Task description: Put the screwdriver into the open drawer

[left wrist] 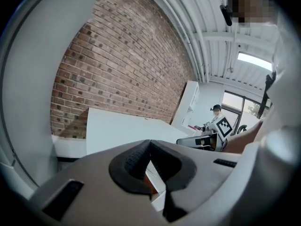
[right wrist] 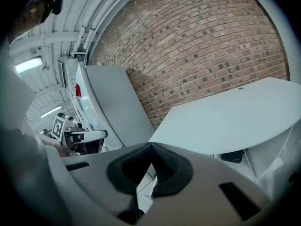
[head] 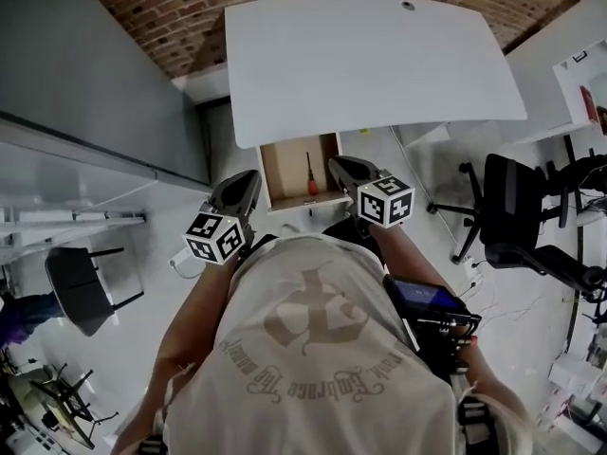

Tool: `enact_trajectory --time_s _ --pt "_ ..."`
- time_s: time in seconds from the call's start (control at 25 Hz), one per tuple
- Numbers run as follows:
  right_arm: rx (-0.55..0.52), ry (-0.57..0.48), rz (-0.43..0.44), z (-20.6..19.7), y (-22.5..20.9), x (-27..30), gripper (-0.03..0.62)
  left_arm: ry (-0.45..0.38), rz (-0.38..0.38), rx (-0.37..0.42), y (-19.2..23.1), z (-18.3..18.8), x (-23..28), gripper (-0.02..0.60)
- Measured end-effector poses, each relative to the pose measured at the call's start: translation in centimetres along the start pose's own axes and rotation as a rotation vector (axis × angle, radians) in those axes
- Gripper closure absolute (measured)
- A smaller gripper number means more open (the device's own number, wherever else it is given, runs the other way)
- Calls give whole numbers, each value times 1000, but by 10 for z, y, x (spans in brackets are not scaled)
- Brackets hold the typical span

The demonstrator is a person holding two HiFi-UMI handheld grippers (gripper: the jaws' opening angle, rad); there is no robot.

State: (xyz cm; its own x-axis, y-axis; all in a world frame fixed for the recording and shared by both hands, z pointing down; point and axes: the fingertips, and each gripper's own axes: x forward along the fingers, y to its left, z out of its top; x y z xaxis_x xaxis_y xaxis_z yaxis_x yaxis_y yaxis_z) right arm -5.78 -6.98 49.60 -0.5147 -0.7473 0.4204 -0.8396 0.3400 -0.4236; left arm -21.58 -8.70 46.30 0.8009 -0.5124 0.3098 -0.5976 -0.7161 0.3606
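Note:
In the head view a screwdriver (head: 310, 176) with a dark shaft and a red-orange handle lies inside the open wooden drawer (head: 280, 173) under the white desk (head: 370, 60). My left gripper (head: 248, 180) hangs just left of the drawer and my right gripper (head: 340, 167) just right of it, both above it. Both stand shut and hold nothing. In the left gripper view the dark pads (left wrist: 136, 161) meet at their tips, with the desk (left wrist: 117, 131) beyond. The right gripper view shows its pads (right wrist: 162, 166) touching too, below the desk (right wrist: 230, 117).
A grey cabinet (head: 85, 83) stands at the left and a brick wall (head: 190, 8) behind the desk. A black office chair (head: 517, 216) is at the right, another chair (head: 81, 287) at the lower left. A second white table (head: 569, 74) stands at the far right.

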Motion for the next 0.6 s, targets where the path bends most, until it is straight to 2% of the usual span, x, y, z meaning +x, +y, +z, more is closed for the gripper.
enact_trajectory --time_s 0.44,0.6 --pt "-10 -35 -21 17 -2 -7 572 -8 -44 87 -3 23 2 561" --pt "-4 -41 -31 18 -1 -11 572 -10 -55 91 0 29 3 561"
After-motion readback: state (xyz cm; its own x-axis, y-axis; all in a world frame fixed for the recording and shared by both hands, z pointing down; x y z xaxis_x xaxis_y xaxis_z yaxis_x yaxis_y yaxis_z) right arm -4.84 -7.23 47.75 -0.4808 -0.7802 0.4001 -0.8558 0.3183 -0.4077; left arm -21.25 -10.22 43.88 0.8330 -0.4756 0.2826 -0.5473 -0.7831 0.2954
